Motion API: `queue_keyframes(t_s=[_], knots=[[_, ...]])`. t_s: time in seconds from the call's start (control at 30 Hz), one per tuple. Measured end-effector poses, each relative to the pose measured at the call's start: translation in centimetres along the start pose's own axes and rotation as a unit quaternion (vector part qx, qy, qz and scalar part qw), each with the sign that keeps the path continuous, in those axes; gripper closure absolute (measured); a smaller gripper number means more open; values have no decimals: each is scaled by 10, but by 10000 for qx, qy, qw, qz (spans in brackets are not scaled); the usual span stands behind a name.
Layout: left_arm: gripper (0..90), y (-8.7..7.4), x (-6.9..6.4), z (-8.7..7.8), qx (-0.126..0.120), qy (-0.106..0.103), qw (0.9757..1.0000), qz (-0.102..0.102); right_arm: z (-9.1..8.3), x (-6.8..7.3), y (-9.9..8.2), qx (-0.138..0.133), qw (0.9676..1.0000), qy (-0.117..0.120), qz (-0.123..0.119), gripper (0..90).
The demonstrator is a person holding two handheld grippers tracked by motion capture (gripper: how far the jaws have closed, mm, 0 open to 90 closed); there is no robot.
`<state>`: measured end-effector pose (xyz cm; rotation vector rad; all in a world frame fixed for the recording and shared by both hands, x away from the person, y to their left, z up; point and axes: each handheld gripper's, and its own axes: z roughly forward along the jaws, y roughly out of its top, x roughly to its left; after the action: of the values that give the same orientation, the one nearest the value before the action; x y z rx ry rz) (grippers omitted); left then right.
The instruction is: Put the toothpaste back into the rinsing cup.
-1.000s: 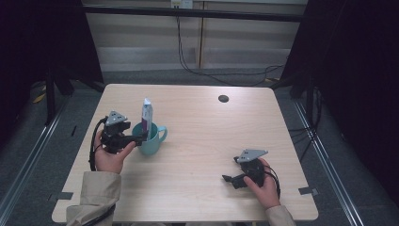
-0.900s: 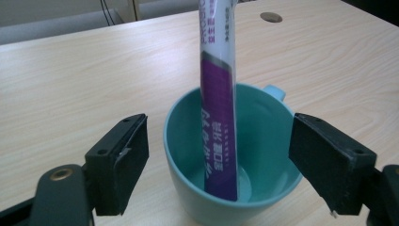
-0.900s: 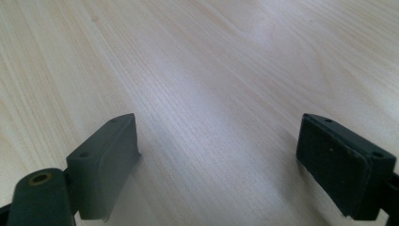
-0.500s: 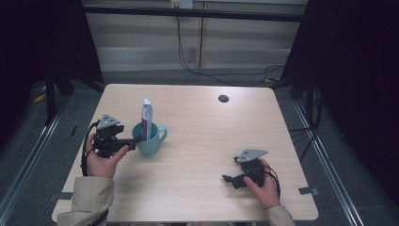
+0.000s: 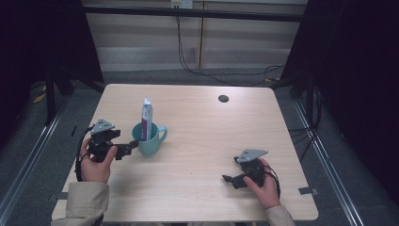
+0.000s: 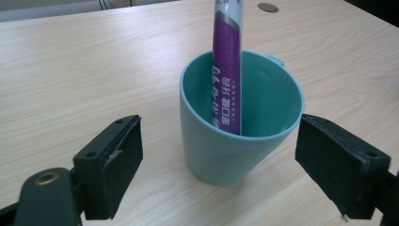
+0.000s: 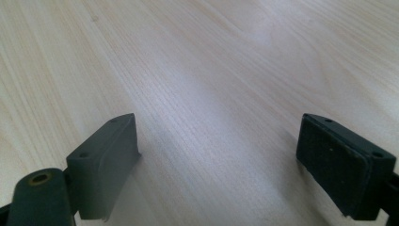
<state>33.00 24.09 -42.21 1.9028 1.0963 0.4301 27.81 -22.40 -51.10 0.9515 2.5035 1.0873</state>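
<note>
Two pads of the left hand-held gripper (image 6: 219,172) spread, just opening, clear of the teal cup (image 6: 237,125) (tube (image 6: 227,70) inside); back off straight, avoid tipping.

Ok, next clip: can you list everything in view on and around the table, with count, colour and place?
Teal ceramic mug: one, teal, left part of the table, handle toward the right in the high view.
Purple and white toothpaste tube: one, purple and white, standing tilted inside the mug.
Light wooden table: one, pale wood grain, centre of the high view.
Round dark cable hole: one, dark, far right part of the table.
Left gripper: one, black, just left of the mug; fingers open and have just been opening, apart from the mug's sides.
Right gripper: one, black, near right part of the table; fingers open over bare wood.
Hands with beige sleeves: two, at the near edge.
</note>
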Motion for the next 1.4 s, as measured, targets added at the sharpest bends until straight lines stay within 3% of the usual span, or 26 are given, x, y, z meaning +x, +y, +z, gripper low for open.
queue_keyframes(t_s=[0.7, 1.4], knots=[[155, -28, -9, -2, -4, -134, 9999, -25, 0, 0, 0, -3, 10000, -6, -1, 124], [155, -68, -18, 18, 338, -271, 9990, -76, 0, 0, 0, 0, 10000, -4, 0, 124]])
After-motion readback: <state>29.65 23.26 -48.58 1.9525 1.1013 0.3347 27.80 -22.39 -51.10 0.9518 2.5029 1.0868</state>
